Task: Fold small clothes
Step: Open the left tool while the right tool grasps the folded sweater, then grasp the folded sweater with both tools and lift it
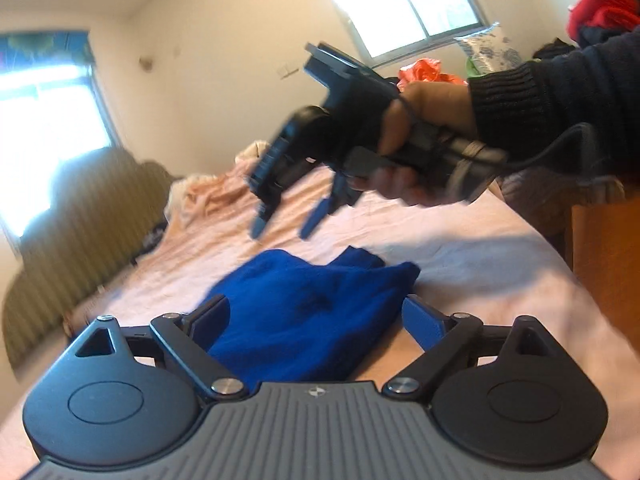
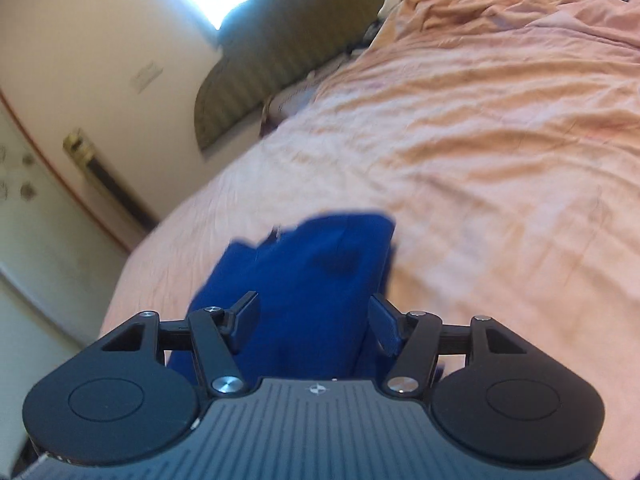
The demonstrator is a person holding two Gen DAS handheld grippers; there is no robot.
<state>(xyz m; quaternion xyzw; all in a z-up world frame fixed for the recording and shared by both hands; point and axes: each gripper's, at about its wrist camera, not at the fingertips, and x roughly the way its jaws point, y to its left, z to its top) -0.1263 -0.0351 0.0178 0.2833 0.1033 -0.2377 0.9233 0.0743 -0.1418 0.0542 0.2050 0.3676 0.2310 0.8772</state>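
A small blue garment (image 1: 304, 316) lies bunched on the pink bed sheet (image 1: 460, 256). My left gripper (image 1: 318, 320) is open just over its near edge, and the cloth shows between the two fingers without being pinched. A hand in a dark sleeve holds my right gripper (image 1: 282, 228), which hangs open above the far edge of the garment with nothing in it. In the right wrist view the same blue garment (image 2: 316, 276) shows beyond and between the spread fingers of the right gripper (image 2: 314, 316), on the pink sheet (image 2: 480, 160).
An olive striped headboard (image 1: 80, 220) stands at the left end of the bed, with a crumpled peach blanket (image 1: 212, 192) beside it. An orange wooden cabinet (image 1: 608, 272) borders the bed on the right. Red clothes (image 1: 600, 8) are piled at the top right. A door with its handle (image 2: 80, 148) is at the left.
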